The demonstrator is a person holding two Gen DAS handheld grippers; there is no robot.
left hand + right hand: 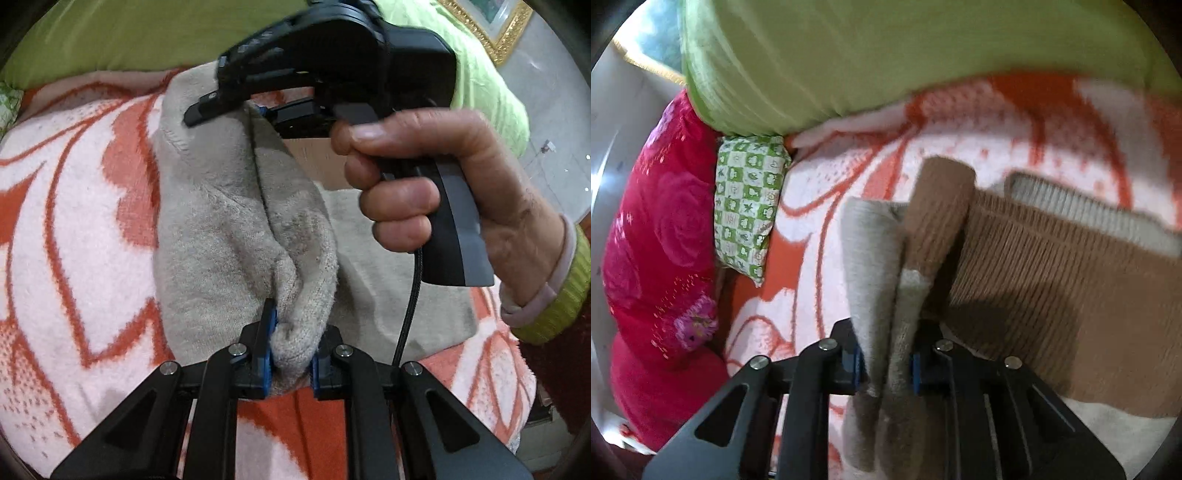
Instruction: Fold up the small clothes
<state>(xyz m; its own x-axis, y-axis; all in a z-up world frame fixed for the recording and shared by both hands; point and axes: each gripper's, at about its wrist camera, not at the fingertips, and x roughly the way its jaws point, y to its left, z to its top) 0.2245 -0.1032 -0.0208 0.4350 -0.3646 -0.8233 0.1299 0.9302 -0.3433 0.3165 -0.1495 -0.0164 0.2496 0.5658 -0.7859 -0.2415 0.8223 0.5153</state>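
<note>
Two claws grip one beige sock (236, 221) above an orange-and-white patterned blanket (74, 229) on a bed. Left claw (291, 354) pinches a bunched end of the sock between its blue pads. Right claw (886, 362), held in a person's hand (443, 184), is clamped on the sock's far end, its brown cuff (942, 206) drooping forward. Nearby lie a folded brown ribbed garment (1052, 288), a green pillow (886, 55) and a checked cushion (746, 206).

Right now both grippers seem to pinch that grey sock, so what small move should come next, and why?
Probably bring the right gripper toward the left gripper, doubling the grey sock over. Each gripper is shut on one end, and the sock hangs stretched above the orange blanket, not yet folded.
</note>
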